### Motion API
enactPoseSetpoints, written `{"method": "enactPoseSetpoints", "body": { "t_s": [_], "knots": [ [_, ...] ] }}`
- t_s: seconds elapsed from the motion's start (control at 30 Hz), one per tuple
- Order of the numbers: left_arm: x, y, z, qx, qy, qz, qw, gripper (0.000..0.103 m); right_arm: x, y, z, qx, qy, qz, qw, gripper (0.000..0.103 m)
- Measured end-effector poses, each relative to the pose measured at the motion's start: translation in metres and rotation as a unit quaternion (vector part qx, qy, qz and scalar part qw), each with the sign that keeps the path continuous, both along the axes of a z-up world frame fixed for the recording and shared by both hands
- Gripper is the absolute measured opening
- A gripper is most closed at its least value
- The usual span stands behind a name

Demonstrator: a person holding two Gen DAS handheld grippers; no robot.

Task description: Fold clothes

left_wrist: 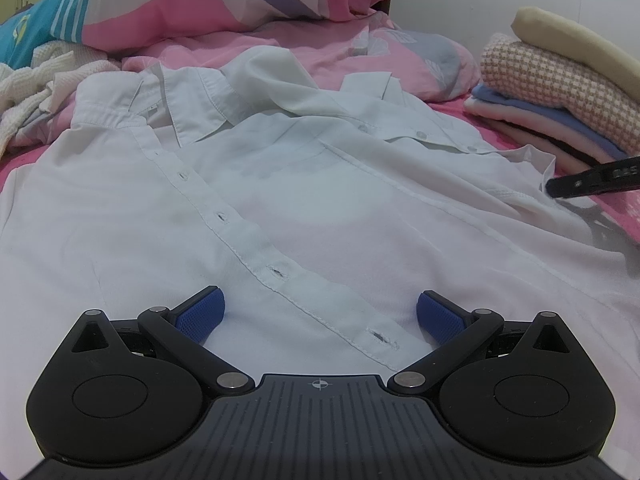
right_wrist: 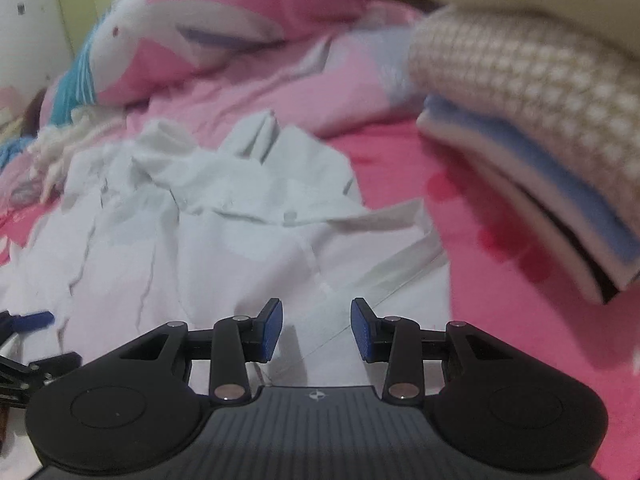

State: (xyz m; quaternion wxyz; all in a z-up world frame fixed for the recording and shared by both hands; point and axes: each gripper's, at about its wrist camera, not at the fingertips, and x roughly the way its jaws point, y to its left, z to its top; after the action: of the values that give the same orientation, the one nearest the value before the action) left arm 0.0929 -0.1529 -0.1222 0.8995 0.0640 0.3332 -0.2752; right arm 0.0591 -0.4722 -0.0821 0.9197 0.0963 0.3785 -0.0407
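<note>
The bed (left_wrist: 624, 216) carries the shirt (left_wrist: 280, 184), spread flat left of the stack (left_wrist: 560, 92). Left gripper (left_wrist: 320, 312) hovers wide and empty over its placket; right gripper (right_wrist: 317, 330), half-open and empty, nears the stack-side edge. Pinch only that edge, then fold inward smoothly.

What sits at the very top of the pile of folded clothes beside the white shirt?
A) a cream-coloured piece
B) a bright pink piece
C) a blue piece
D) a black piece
A: in the left wrist view the folded pile is capped by a cream-coloured piece, which lies on a checked knit, with blue and pale layers lower down, beside the white shirt.
</note>
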Motion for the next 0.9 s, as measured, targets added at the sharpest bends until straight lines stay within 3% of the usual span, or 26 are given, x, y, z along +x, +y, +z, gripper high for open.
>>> {"method": "enactPoseSetpoints", "body": {
  "t_s": [0.1, 0.13, 0.17, 0.23, 0.33, 0.47, 0.7, 0.9],
  "knots": [
    [-0.001, 0.000, 0.002, 0.001, 0.006, 0.004, 1.0000, 0.103, 0.007, 0.004, -0.010, -0.025, 0.013, 0.003, 1.000, 0.040],
    [-0.001, 0.002, 0.003, -0.003, 0.010, 0.008, 0.9999, 0.103, 0.006, 0.003, -0.008, -0.023, 0.011, -0.003, 1.000, 0.034],
    [-0.001, 0.004, 0.005, -0.009, 0.016, 0.013, 0.9997, 0.103, 0.004, -0.001, -0.007, -0.013, 0.010, -0.012, 1.000, 0.016],
    [-0.001, 0.010, 0.009, -0.030, 0.034, 0.030, 0.9985, 0.103, -0.001, -0.012, -0.003, 0.020, 0.005, -0.028, 0.999, 0.003],
    [-0.003, 0.017, 0.018, -0.053, 0.067, 0.049, 0.9951, 0.103, -0.014, -0.030, 0.005, 0.070, -0.016, -0.050, 0.996, 0.002],
    [-0.012, 0.025, 0.029, -0.066, 0.112, 0.073, 0.9888, 0.103, -0.034, -0.036, 0.034, 0.098, -0.064, -0.048, 0.992, 0.002],
    [-0.041, 0.049, 0.042, -0.099, 0.122, 0.108, 0.9817, 0.100, -0.084, 0.002, 0.092, 0.143, -0.140, 0.068, 0.977, 0.002],
    [-0.061, 0.065, 0.051, -0.139, 0.109, 0.084, 0.9807, 0.099, -0.124, 0.071, 0.093, 0.142, -0.131, 0.204, 0.960, 0.002]
  ]
}}
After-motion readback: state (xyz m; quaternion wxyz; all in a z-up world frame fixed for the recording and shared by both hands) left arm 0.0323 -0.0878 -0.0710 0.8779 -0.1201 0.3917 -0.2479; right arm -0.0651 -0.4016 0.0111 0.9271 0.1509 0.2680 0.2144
